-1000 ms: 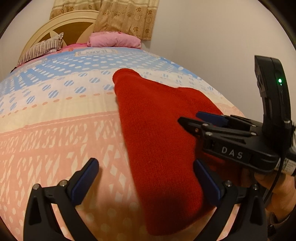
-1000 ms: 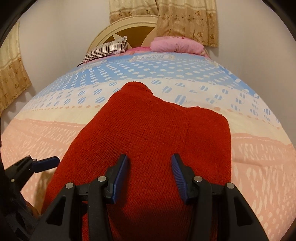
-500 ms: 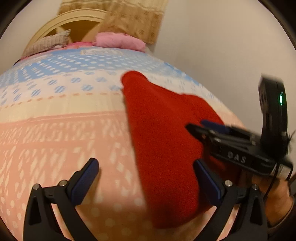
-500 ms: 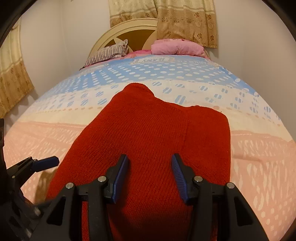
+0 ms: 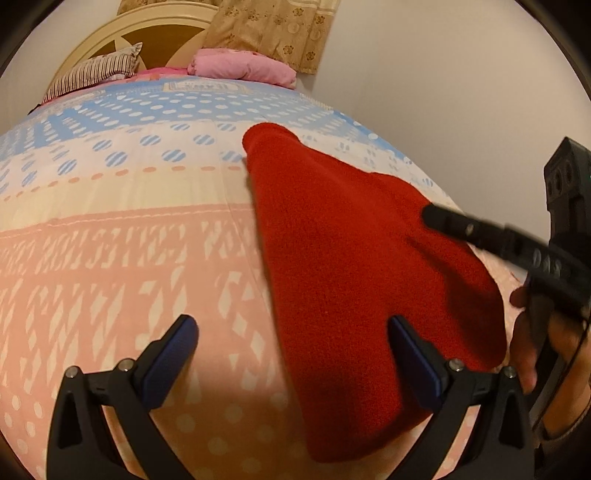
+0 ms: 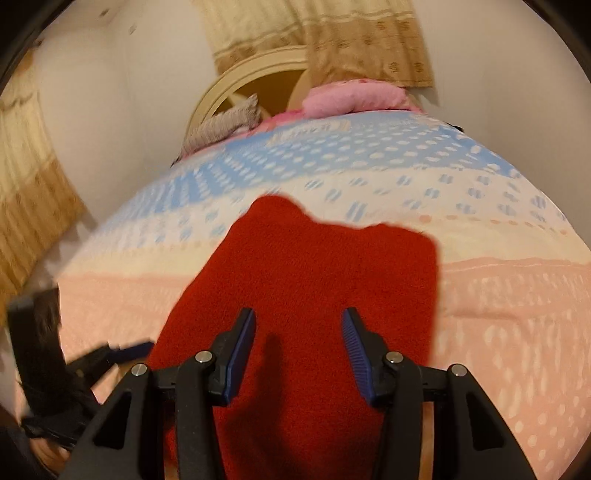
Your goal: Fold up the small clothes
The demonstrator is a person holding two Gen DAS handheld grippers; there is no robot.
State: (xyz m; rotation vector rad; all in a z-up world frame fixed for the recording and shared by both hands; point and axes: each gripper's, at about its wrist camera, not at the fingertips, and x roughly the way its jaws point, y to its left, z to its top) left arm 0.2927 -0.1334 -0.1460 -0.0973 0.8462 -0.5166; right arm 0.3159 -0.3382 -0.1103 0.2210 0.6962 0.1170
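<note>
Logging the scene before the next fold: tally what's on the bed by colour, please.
Red: 1, the knit garment, lying flat.
Pink: 1, the pillow at the headboard.
Striped: 1, the pillow beside it.
Total: 3. A further pink item may lie between the pillows; I cannot tell.

Knit garment [image 6: 314, 280]: lies flat on the bedspread [image 6: 498, 295], its narrow end toward the headboard [image 5: 122, 33].
Left gripper [image 5: 291, 354]: fingers wide apart above the garment's left edge, one over bedspread, one over garment.
Right gripper [image 6: 297, 347]: above the garment's near part, fingers apart.
Pillows: striped pillow [image 5: 92, 72] left, folded blanket [image 5: 240, 66] right, both before the headboard.
Curtain [image 5: 269, 26]: behind the headboard.
</note>
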